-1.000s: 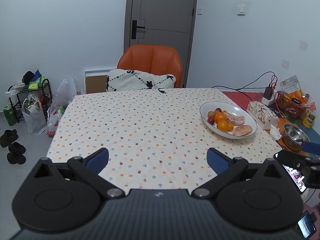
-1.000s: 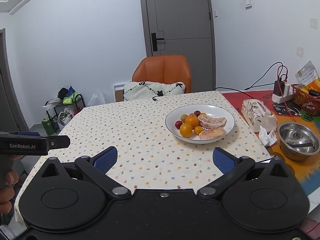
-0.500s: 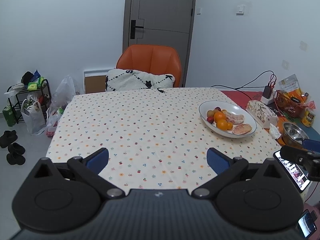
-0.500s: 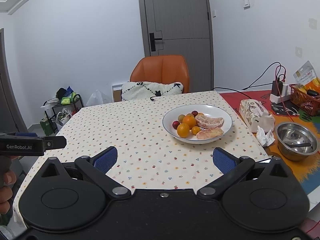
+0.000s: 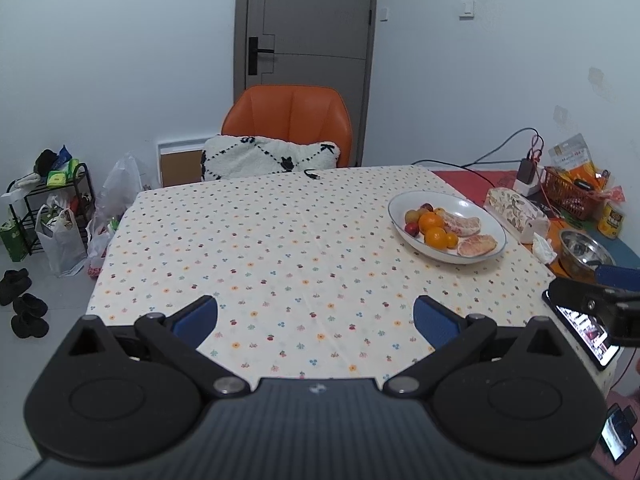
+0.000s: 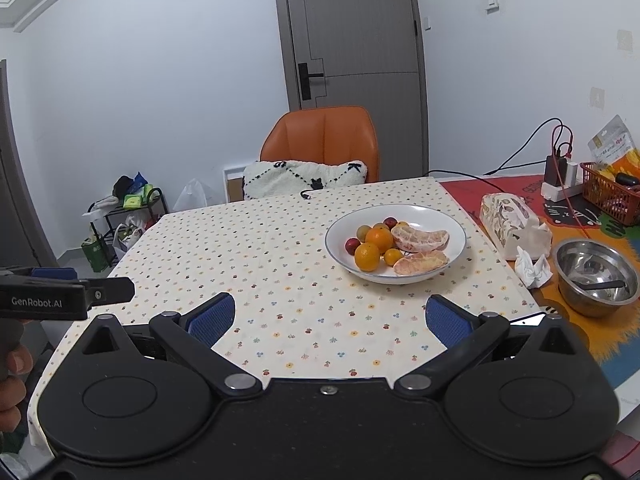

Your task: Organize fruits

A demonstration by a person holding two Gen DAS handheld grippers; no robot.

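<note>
A white oval plate (image 6: 452,224) stands on the dotted tablecloth (image 6: 280,264), right of centre. It holds two oranges (image 6: 367,257), a small orange, red and green plums (image 6: 353,245) and two peeled pomelo pieces (image 6: 421,239). The plate also shows in the left wrist view (image 5: 464,205). My left gripper (image 5: 316,320) is open and empty over the table's near edge. My right gripper (image 6: 328,318) is open and empty, well short of the plate.
A tissue box (image 6: 506,216), crumpled tissue (image 6: 532,266) and steel bowl (image 6: 596,276) sit right of the plate. A phone (image 5: 586,334) lies at the near right corner. An orange chair (image 6: 322,140) with a cushion stands behind the table. A red basket (image 6: 610,194) is far right.
Both grippers have shifted slightly, so the plate sits a little further left in both views. Jaws stay open; nothing on the table moved.
</note>
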